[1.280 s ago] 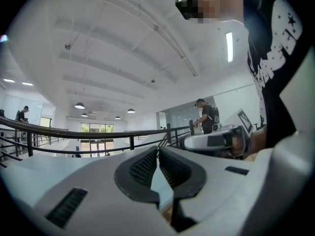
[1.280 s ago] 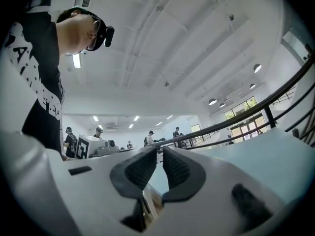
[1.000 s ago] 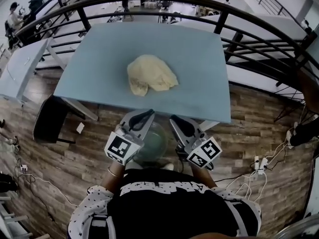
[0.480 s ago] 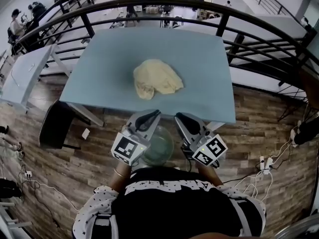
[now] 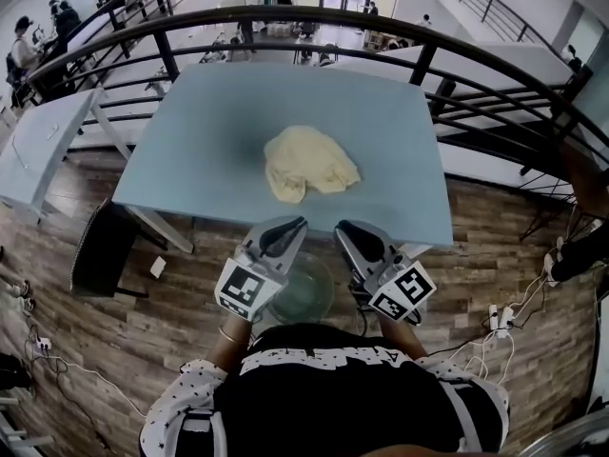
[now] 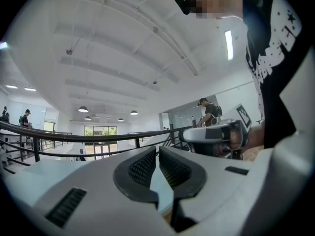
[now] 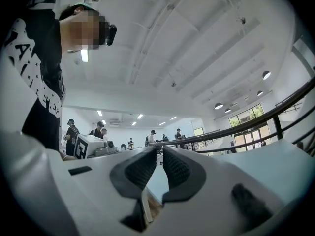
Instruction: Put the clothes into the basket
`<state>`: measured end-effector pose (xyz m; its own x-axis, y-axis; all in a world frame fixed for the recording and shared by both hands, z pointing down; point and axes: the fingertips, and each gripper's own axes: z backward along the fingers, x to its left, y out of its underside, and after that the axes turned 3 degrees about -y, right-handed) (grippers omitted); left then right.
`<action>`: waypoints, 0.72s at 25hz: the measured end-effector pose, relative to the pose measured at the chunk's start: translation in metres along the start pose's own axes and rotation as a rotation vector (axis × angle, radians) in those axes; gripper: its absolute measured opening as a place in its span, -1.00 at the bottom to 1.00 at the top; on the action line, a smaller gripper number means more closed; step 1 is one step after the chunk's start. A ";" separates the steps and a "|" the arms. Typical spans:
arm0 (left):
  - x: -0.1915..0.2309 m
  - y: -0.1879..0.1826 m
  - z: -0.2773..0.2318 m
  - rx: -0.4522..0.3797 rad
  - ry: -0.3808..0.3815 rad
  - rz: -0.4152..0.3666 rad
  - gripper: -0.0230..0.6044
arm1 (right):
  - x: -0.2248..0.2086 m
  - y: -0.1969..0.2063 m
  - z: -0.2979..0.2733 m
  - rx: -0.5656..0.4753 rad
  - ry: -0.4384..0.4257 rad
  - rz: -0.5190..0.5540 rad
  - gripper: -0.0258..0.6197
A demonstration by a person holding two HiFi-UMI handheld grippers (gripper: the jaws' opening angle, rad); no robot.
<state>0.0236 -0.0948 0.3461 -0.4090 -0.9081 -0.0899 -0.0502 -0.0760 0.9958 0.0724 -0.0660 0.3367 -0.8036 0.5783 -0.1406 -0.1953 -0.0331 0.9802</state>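
Nearly level, both hand-held grippers (image 5: 295,224) (image 5: 341,228)

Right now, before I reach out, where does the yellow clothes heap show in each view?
Head view: the yellow clothes heap lies mid-table, just above the picture's centre.
Left gripper view: not in it.
Right gripper view: not in it.
Shared landmark: the black railing beyond the blue table shows in all three.
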 end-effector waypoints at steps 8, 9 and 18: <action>0.028 0.011 0.018 -0.016 0.018 0.016 -0.87 | 0.009 0.013 -0.029 0.052 0.045 0.025 -0.81; 0.031 0.014 0.018 -0.017 0.023 0.018 -0.87 | 0.010 0.015 -0.031 0.057 0.049 0.026 -0.81; 0.036 0.036 0.013 0.010 0.032 0.039 -0.86 | -0.002 0.030 -0.033 0.100 0.077 0.026 -0.81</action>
<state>-0.0046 -0.1250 0.3780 -0.3815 -0.9230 -0.0502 -0.0436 -0.0362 0.9984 0.0496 -0.0953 0.3614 -0.8491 0.5141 -0.1212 -0.1198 0.0360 0.9921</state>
